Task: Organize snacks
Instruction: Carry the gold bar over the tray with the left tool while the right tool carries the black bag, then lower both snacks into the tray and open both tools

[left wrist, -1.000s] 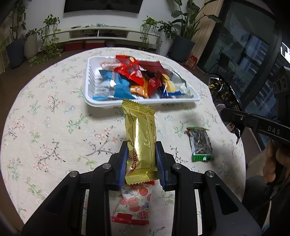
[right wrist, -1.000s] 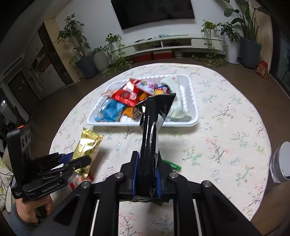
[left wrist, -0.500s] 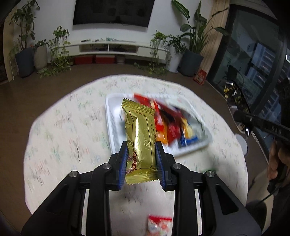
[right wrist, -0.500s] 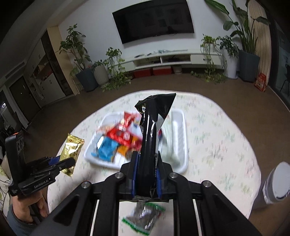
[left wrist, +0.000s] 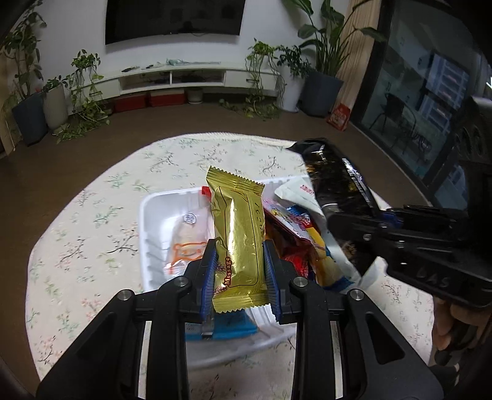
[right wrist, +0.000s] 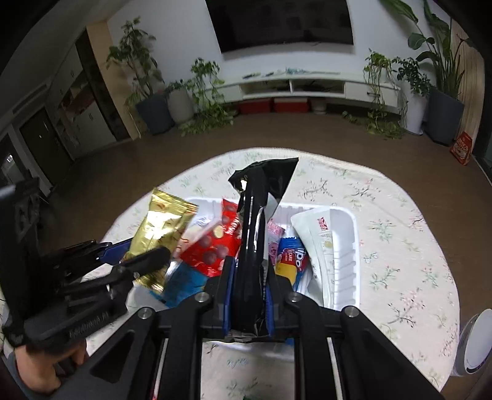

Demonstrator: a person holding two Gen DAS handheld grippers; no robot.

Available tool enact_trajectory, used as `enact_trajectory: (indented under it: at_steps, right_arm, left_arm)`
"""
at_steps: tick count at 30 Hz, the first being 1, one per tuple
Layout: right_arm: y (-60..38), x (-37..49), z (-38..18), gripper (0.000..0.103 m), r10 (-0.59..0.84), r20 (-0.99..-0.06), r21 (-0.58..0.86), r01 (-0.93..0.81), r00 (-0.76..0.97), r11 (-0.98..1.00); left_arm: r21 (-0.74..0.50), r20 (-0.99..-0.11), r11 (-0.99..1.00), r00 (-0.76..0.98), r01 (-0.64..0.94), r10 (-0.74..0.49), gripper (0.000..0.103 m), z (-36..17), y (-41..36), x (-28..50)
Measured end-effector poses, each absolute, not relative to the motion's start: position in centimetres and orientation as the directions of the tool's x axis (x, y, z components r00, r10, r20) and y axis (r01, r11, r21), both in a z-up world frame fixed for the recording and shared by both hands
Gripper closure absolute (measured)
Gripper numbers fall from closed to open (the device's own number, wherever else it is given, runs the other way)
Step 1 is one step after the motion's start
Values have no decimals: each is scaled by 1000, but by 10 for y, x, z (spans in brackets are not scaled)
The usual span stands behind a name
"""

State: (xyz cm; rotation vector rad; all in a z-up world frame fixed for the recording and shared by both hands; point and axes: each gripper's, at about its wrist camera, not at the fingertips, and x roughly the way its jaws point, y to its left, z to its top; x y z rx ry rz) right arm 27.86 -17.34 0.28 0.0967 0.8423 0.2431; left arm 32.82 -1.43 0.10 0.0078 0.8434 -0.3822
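My left claw (left wrist: 240,274) clamps the gold bar (left wrist: 238,234); my right claw (right wrist: 247,292) clamps the black packet (right wrist: 255,221). Both hang over the white tray (right wrist: 344,246); next, I judge, lower and let go.

Each of the 2 fisheye views sits just behind its own gripper's fingers and looks forward and steeply down along them. The left wrist view rides behind the left gripper (left wrist: 240,270), close above the white tray (left wrist: 153,212), with the right gripper (left wrist: 347,224) just to its right. The right wrist view rides behind the right gripper (right wrist: 249,289), equally close over the tray (right wrist: 347,243), with the left gripper (right wrist: 144,252) to its left. Both share the tray, the floral tablecloth (left wrist: 92,246) (right wrist: 399,246) and, beyond the fingers, the TV wall (left wrist: 172,18) (right wrist: 283,24) with plants.
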Motion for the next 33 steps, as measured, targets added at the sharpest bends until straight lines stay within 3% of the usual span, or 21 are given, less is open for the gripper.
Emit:
enact_trajectory:
  at_steps: [14,16,18,24,26,28,29,33]
  right_arm:
    - [-175,313,-37,84,160,-803,91,-148,575,985]
    - [-174,314,-37,84,159,-801,87,-151,577,985]
    - [-173,313,-37,84,156,-801,80,-155,578,985]
    - [-174,312,-36,83,149,-800,79,-144,582,986]
    - [-173,310,-35,81,151,-798,82,-143,584,986]
    - [-176,309,-31,69,152,-790,87,-137,593,987]
    - [-178,307,-28,58,148,-782,90,-125,605,988]
    - [-184,300,-17,52,156,-756,112,-110,636,988]
  left_arm:
    - [-133,-775,935,554,328,-304,75,-44,-42,357]
    - [-136,-773,937,557,321,-302,65,-45,-41,359]
    - [-131,-769,939,565,319,-299,36,-46,-41,360]
    - [-129,-759,939,578,319,-300,32,-40,-36,354]
    - [-122,-757,941,583,317,-295,26,-40,-34,351]
    - [-123,-749,943,594,309,-293,21,-37,-30,347]
    - [-124,-746,944,599,305,-291,19,-36,-28,346]
    - [-120,-724,948,628,294,-286,10,-25,-17,330]
